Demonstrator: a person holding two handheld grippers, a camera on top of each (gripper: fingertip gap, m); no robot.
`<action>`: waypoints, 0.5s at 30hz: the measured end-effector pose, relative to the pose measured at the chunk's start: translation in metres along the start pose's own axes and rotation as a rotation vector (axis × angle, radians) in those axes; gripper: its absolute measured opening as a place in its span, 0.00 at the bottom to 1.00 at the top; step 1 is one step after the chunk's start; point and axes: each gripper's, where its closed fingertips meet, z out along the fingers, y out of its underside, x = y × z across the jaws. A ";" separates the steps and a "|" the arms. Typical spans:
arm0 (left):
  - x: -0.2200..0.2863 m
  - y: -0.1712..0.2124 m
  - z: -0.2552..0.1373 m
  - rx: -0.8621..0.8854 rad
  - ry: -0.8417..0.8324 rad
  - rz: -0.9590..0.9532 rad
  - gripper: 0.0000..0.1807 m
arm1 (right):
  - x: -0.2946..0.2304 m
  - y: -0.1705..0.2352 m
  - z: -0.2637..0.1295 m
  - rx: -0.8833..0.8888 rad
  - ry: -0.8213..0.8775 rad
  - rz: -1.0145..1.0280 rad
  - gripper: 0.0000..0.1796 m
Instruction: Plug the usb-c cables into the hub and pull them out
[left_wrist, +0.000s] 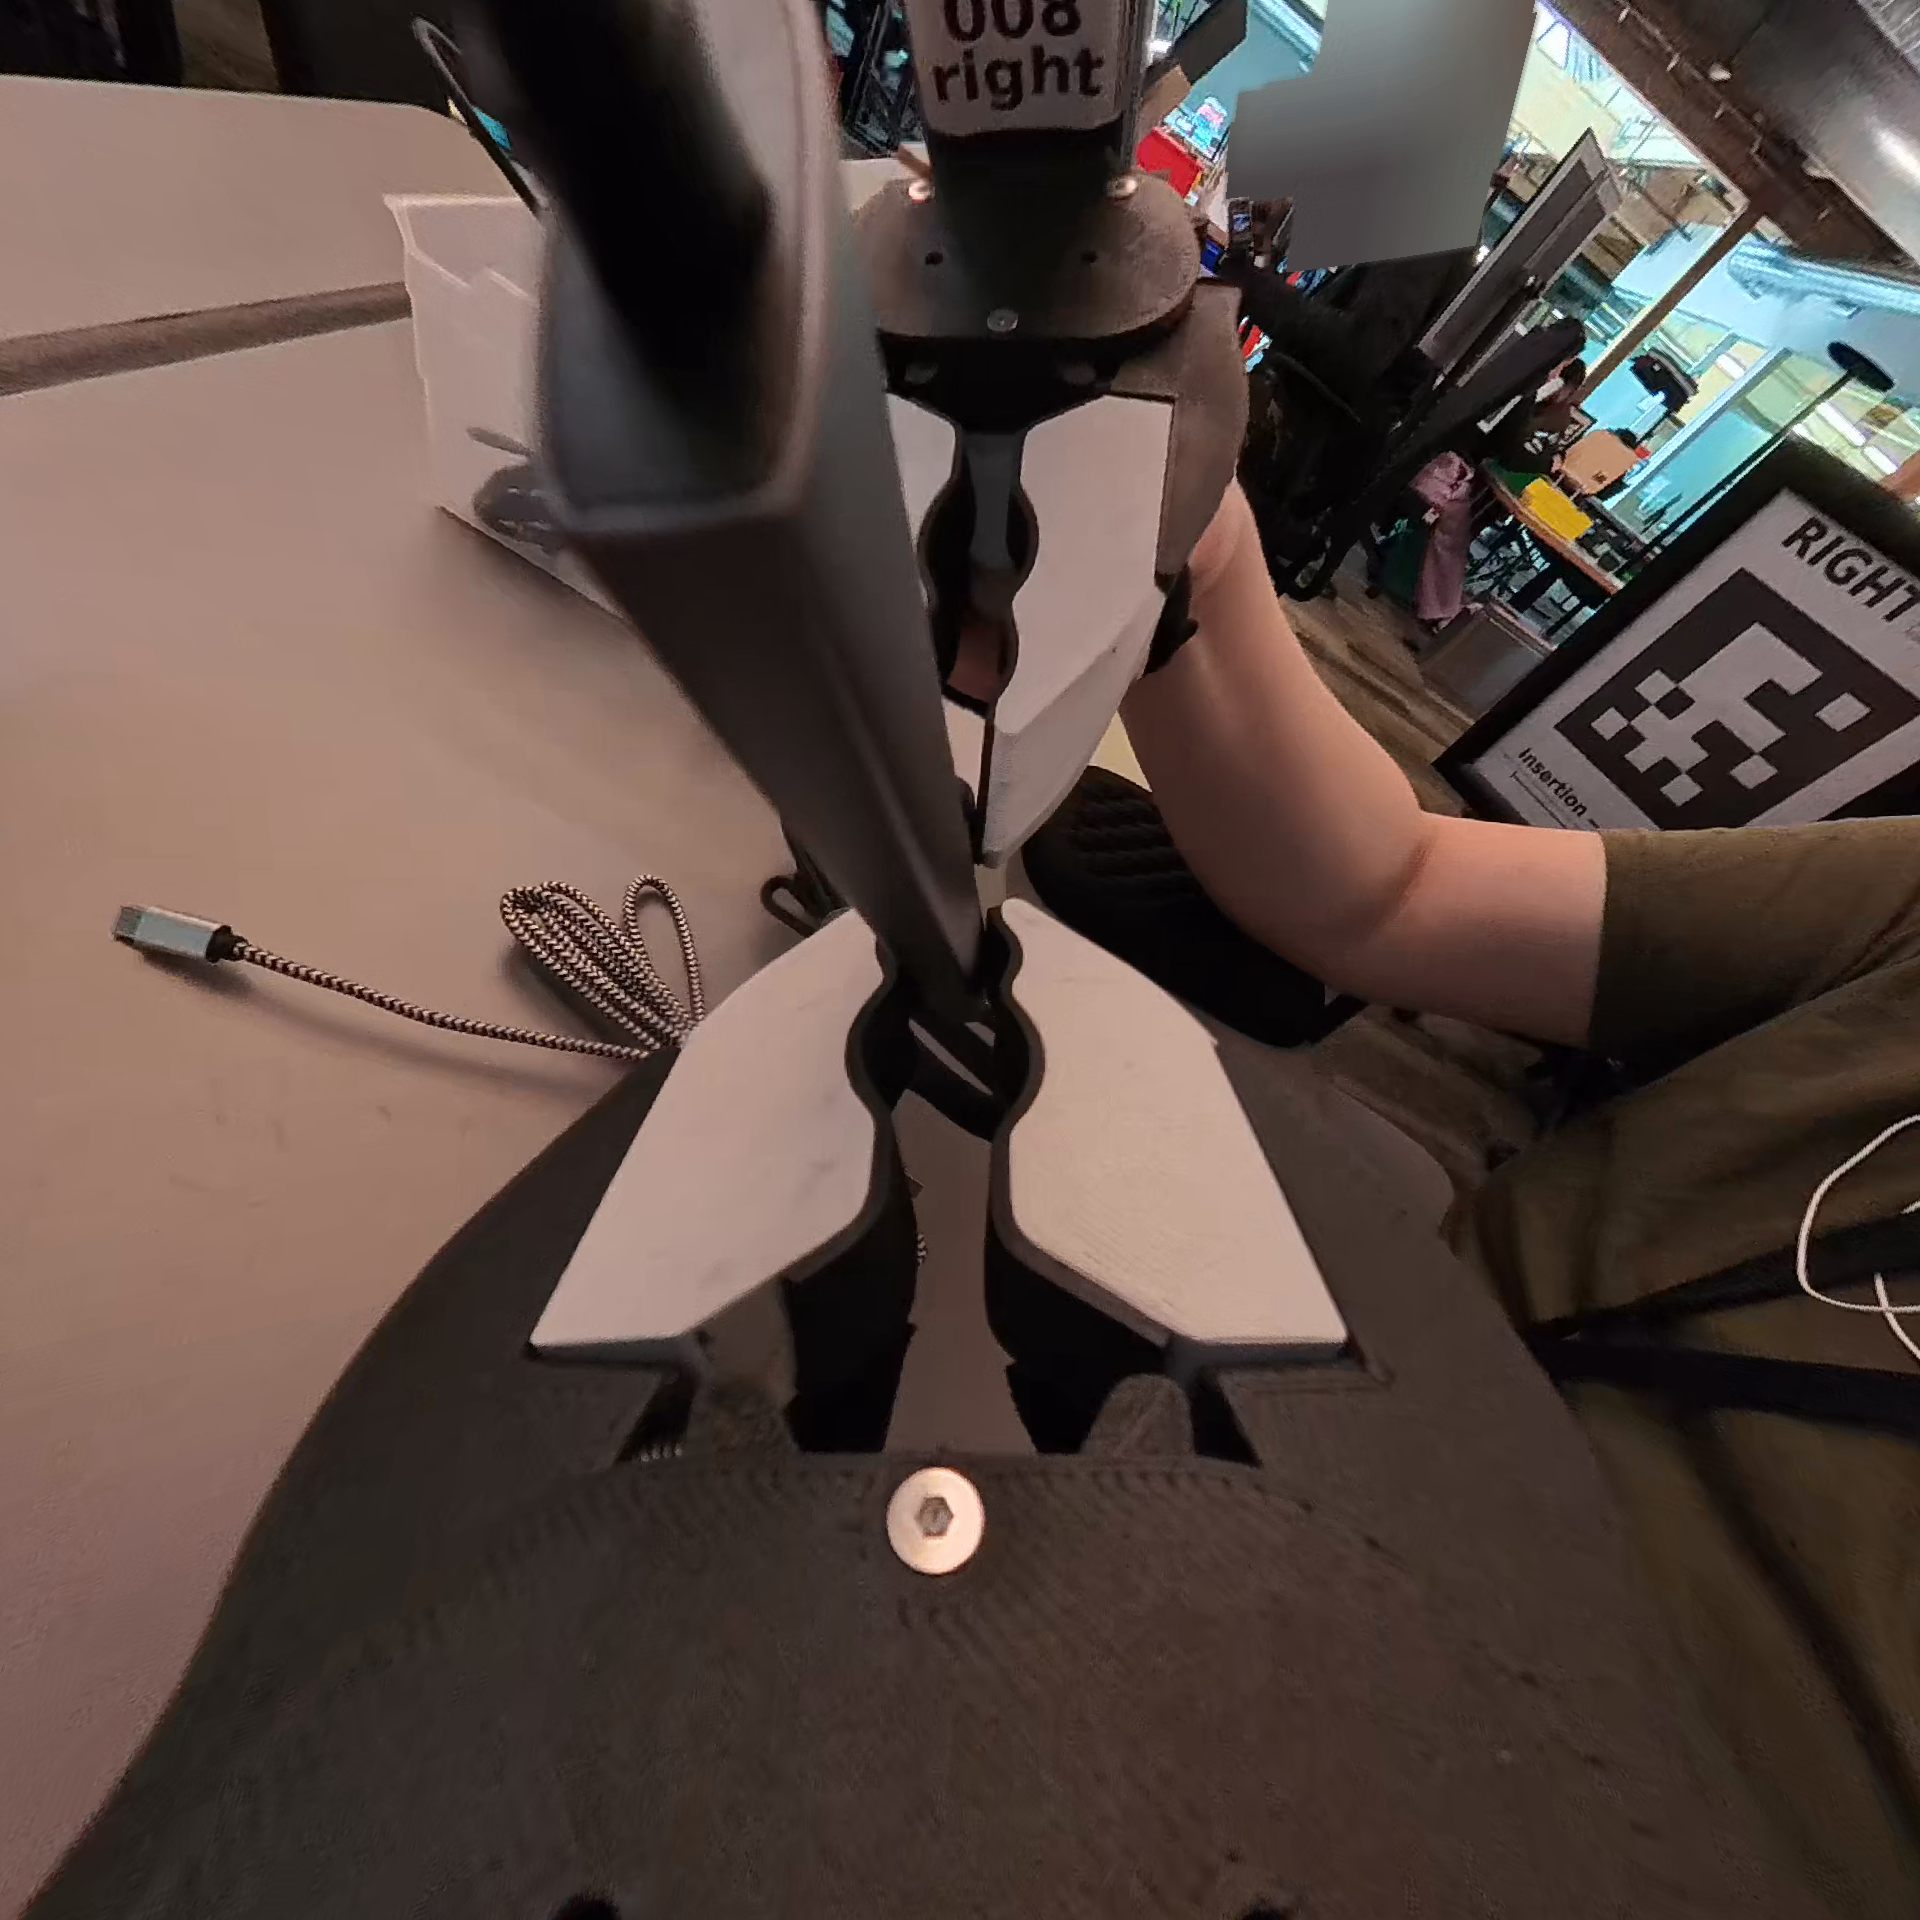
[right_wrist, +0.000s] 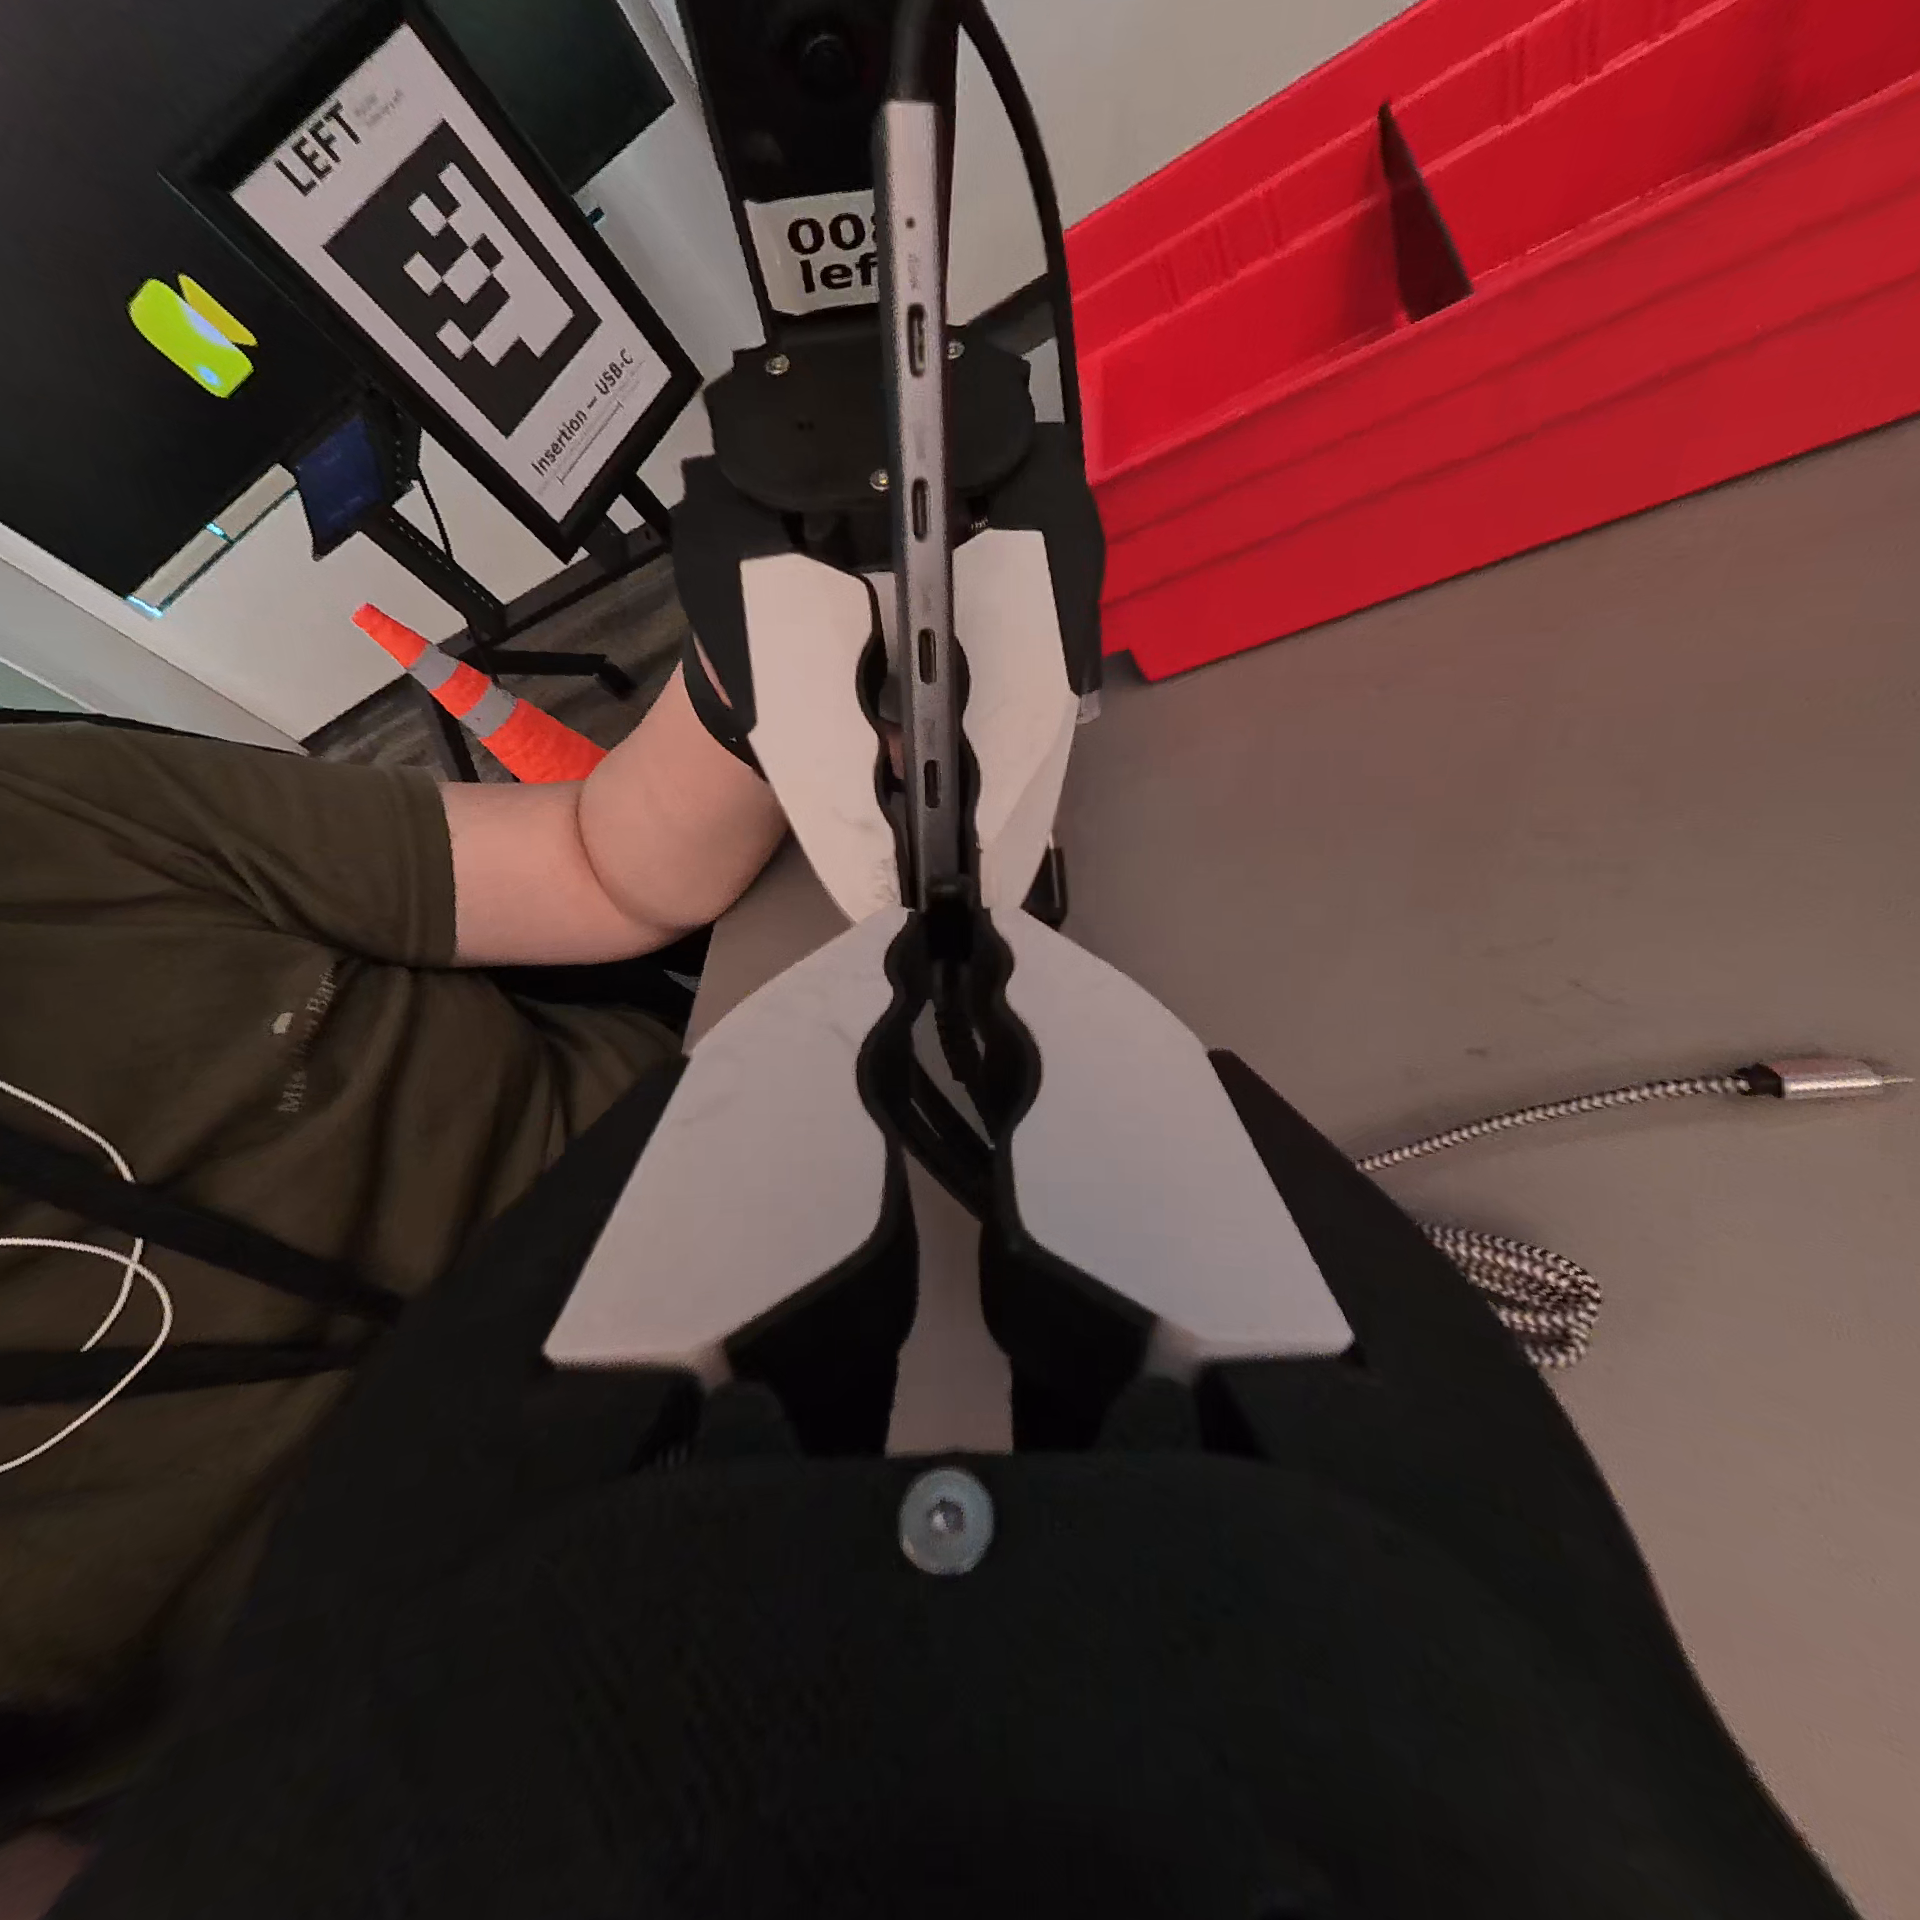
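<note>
**Hub held in the air between both grippers, one cable lying loose**

I see the hub (right_wrist: 923, 499) as a slim grey bar, its long axis running straight up the middle of the right wrist view, its port edge facing that camera. My left gripper (left_wrist: 940, 997) is clamped on the hub's near end in the left wrist view, where the body leans away toward the upper left of the frame. My right gripper (right_wrist: 945, 935) is pressed together on a black cable (right_wrist: 951, 1049), whose plug meets the hub's lower end; I cannot tell whether it is fully seated.

The braided cable (left_wrist: 582, 966) lies on the surface (left_wrist: 260, 675) at left of the left wrist view, coiled just beside my gripper, its silver plug pointing toward the left edge of the frame. Bare surface lies around it. In the right wrist view, a red bin (right_wrist: 1507, 343) occupies the upper right, well apart from the hub. A person's arm (left_wrist: 1299, 790) reaches in at right.
</note>
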 end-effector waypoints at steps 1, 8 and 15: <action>0.000 0.000 0.000 0.005 0.001 0.001 0.06 | 0.000 0.000 0.000 -0.003 0.009 -0.009 0.04; 0.000 -0.004 0.000 0.021 -0.020 0.022 0.05 | -0.001 -0.002 0.000 -0.005 0.048 -0.030 0.04; 0.030 -0.001 -0.019 -0.053 0.059 0.134 0.06 | -0.033 -0.008 0.007 0.010 -0.150 0.002 0.05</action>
